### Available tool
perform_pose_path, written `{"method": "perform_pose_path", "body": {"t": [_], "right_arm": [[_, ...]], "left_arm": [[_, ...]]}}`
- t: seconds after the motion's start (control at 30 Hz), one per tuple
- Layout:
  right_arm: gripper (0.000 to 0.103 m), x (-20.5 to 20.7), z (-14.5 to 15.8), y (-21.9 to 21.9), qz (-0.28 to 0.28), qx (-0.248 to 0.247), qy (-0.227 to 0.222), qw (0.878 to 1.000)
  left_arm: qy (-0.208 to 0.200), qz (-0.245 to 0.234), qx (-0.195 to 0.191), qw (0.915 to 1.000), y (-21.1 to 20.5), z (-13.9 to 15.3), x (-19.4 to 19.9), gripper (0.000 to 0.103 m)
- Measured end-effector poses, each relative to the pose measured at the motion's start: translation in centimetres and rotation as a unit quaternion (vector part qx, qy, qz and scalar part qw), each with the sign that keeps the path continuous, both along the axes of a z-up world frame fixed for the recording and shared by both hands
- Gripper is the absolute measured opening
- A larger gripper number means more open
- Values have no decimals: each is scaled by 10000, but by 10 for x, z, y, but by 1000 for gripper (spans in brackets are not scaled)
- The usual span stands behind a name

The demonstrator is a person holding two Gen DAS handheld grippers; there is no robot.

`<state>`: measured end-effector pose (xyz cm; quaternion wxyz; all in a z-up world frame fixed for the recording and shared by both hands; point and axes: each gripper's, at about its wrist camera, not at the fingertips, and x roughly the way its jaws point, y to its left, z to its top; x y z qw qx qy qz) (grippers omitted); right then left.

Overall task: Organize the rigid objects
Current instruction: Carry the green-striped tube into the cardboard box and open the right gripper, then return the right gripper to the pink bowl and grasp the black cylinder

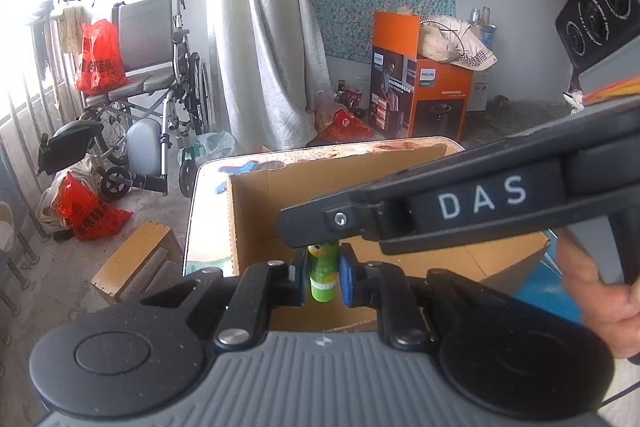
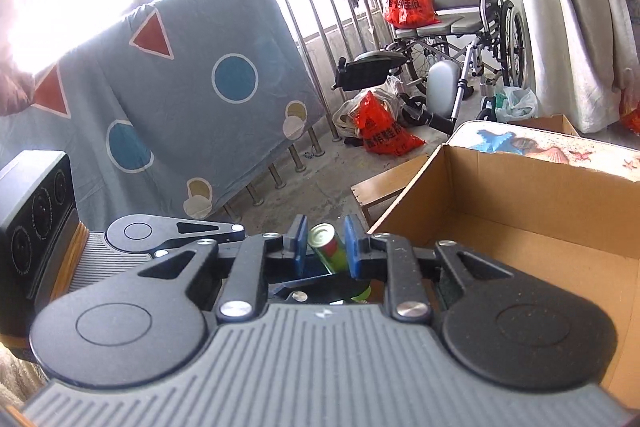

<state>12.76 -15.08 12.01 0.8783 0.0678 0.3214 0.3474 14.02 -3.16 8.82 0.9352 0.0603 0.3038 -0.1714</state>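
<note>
A green can (image 1: 323, 273) stands between the blue pads of my left gripper (image 1: 322, 277), which is shut on it, over the near part of an open cardboard box (image 1: 256, 211). My right gripper crosses above it as a black arm marked DAS (image 1: 480, 203). In the right wrist view the same can (image 2: 329, 247) shows tilted between the pads of my right gripper (image 2: 326, 247); the right pad is close to it and a gap remains at the left pad. The left gripper's body (image 2: 176, 231) lies just below. The box (image 2: 520, 195) is to the right.
The box sits on a table with a sea-themed top (image 2: 560, 151). A wooden stool (image 1: 136, 259), red bags (image 1: 86, 211), a wheelchair (image 1: 152, 67) and an orange Philips carton (image 1: 420, 95) stand around. A patterned blue sheet (image 2: 160, 107) hangs over railings.
</note>
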Motion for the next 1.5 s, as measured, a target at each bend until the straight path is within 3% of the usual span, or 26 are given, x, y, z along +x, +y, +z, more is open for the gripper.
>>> {"method": "perform_pose_path", "body": {"t": [0.23,0.43,0.57,0.73,0.9,0.97,1.07,1.27,1.5], "right_arm": [[15,105,-49,-18,-371,202,1533,9873],[14,151,-105,-15,-488,117,2426,9688],[14,175,-128,-9,-471,-47,2744,9604],[15,207,-143,7,-524,-378,2764,9589],[19,229,-152,15,-680,-323,2684,9604],[32,231,-153,16,-714,-309,2627,9617],[40,224,-143,10,-769,-168,2490,9653],[40,178,-86,-17,-723,174,1894,9791],[40,56,-18,-55,-204,379,968,9944]], "left_arm": [[903,35,263,9956,-7,-37,77,17],[1268,185,365,9911,-1,-55,93,25],[1238,179,372,9914,1,-51,88,26],[1097,170,249,9935,5,-39,77,28],[741,181,75,9971,14,-25,50,35],[683,152,-112,9975,19,-20,35,36],[528,122,-357,9979,28,-15,11,40],[459,-33,-664,9967,44,-15,-39,40],[762,-314,-858,9929,48,-41,-81,41]]}}
